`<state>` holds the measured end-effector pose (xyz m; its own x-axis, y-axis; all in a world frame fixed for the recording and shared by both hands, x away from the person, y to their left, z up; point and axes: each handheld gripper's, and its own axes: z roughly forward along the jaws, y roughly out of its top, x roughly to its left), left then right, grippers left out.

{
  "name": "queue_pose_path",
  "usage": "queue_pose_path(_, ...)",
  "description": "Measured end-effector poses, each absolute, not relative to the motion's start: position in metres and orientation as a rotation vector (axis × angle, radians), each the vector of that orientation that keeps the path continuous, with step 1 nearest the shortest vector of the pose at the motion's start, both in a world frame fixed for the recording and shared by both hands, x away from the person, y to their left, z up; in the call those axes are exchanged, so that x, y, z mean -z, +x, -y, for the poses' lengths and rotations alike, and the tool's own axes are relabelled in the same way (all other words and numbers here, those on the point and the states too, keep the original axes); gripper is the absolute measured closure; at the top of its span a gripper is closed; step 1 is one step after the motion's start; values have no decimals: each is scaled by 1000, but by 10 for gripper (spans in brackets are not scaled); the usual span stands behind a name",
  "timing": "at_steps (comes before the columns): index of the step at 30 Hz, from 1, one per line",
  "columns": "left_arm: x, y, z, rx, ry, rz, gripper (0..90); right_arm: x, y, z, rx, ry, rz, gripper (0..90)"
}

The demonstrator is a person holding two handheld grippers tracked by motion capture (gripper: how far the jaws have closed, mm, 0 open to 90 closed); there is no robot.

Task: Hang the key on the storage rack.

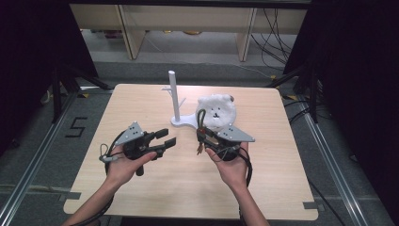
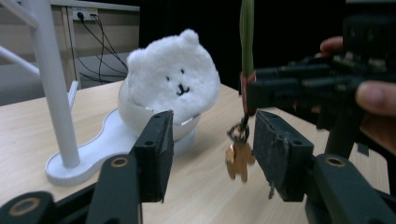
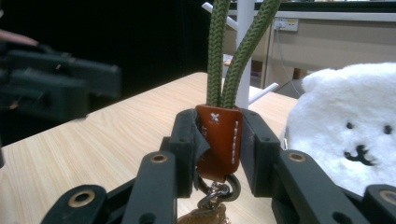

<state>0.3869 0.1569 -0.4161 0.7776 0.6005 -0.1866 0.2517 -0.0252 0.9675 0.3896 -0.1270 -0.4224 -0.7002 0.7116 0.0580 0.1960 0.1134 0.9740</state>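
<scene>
My right gripper [image 1: 201, 137] is shut on a keychain: its jaws clamp the brown leather tab [image 3: 219, 135], and a green cord loop [image 3: 219, 56] rises from it. A metal ring and a small brown figure charm [image 2: 239, 161] hang below the tab. My left gripper [image 1: 168, 137] is open, held to the left of the keychain and pointing at it. In the left gripper view the charm dangles beyond its parted jaws [image 2: 210, 154], touching neither. The right gripper [image 2: 252, 93] shows there at the right, held by a hand.
A white stand with a tall post [image 1: 173, 94] and side pegs rises at the table's middle back. A white fluffy bear face [image 1: 216, 110] sits in a cup on the stand's base [image 2: 112, 135]. The wooden table [image 1: 141, 188] stretches around both hands.
</scene>
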Motion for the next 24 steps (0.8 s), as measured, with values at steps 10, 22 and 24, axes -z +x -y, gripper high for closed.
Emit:
queue_pose_path(10, 403, 403, -138, -259, 1607, -673, 571, 424, 389, 116, -1609, 862, -2001, 695)
queue_pose_path(22, 396, 414, -119, -200, 1607, -668, 632, 426, 387, 109, -1606, 851, -2026, 695)
queue_pose_path(24, 396, 416, -118, -192, 1609, -673, 648, 426, 388, 108, -1601, 831, -2030, 695)
